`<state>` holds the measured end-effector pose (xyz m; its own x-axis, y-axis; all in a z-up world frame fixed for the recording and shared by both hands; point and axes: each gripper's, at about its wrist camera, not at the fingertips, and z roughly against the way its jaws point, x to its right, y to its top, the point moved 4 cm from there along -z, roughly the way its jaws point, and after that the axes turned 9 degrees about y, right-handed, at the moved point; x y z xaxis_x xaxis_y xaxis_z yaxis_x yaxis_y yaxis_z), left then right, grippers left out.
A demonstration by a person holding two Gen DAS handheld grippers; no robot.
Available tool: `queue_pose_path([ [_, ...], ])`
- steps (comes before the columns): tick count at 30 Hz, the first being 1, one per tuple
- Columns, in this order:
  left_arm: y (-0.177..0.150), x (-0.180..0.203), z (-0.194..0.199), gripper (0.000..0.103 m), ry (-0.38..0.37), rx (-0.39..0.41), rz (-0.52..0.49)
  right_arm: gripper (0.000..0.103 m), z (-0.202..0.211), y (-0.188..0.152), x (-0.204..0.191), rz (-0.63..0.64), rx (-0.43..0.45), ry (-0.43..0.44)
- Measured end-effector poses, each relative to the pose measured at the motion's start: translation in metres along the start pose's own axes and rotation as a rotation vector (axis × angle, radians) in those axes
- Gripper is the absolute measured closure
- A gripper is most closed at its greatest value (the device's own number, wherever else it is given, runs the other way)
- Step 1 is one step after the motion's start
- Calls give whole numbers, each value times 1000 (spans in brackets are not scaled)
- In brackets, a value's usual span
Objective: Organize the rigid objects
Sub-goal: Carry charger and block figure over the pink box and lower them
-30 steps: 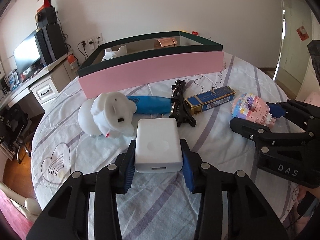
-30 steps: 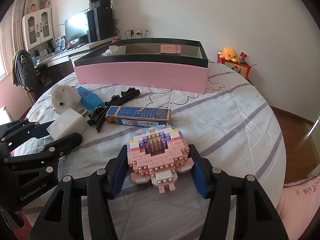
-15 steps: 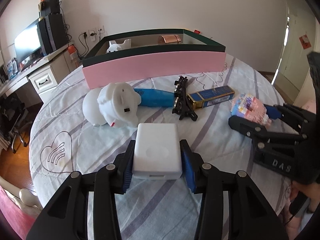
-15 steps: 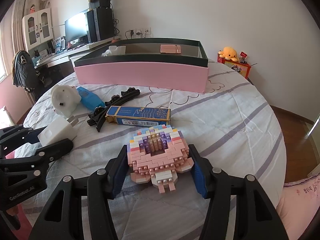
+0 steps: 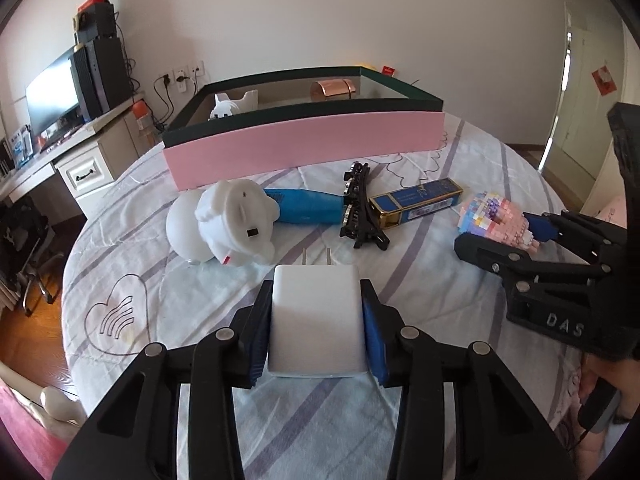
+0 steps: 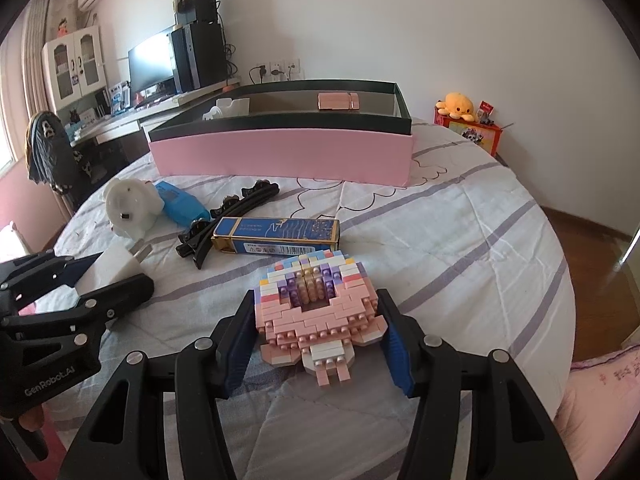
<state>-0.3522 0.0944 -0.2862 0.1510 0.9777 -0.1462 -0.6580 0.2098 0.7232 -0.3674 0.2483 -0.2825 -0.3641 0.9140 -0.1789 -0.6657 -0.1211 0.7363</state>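
On the quilted bed point(image 6: 460, 240), a long pink box point(image 6: 280, 156) with dark green rim lines the far edge; near the front edge my right tongs point(image 6: 316, 344) clamp a pastel pink brick-built figure point(image 6: 316, 312), while my left tongs point(image 5: 318, 320), jaws just closing, grip a smooth white plug-in charger point(image 5: 318, 316), prongs forward

Both views are evenly lit by soft daylight. In the left wrist view, a bright doorway point(image 5: 560, 92) glares right of the fingers. Shadows on the bedspread point(image 5: 420, 292) ahead of the fingers are faint. Focus is sharp centrally. Fisheye distortion curves straight edges, and dark vignetting fills the frame corners.
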Motion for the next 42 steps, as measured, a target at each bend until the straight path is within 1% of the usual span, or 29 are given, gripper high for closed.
queue_pose_path([
  [2,0,-3,7,62,-1,9,5,45,4,0,-3,-15,-2,15],
  [4,2,-7,15,62,-29,16,18,45,12,1,-9,-29,12,50],
  [6,6,-11,25,62,-35,34,29,45,21,4,-17,-22,29,67],
  [9,13,-17,46,62,-15,88,33,45,38,12,-29,0,65,81],
  [11,19,-23,59,62,-5,122,39,45,56,23,-38,16,112,96],
  [16,36,-34,93,62,46,218,36,45,91,46,-56,64,206,102],
  [20,53,-45,122,62,87,307,37,45,110,60,-68,100,257,106],
  [24,69,-52,136,62,100,357,45,45,118,71,-76,128,281,117],
  [28,82,-54,137,62,112,375,36,45,116,84,-75,144,288,119],
  [34,110,-55,120,62,123,383,11,45,106,103,-62,147,288,108],
  [38,133,-55,94,62,136,364,-10,45,91,117,-47,145,276,101],
  [42,154,-54,62,62,113,334,-21,45,69,131,-34,148,254,90],
])
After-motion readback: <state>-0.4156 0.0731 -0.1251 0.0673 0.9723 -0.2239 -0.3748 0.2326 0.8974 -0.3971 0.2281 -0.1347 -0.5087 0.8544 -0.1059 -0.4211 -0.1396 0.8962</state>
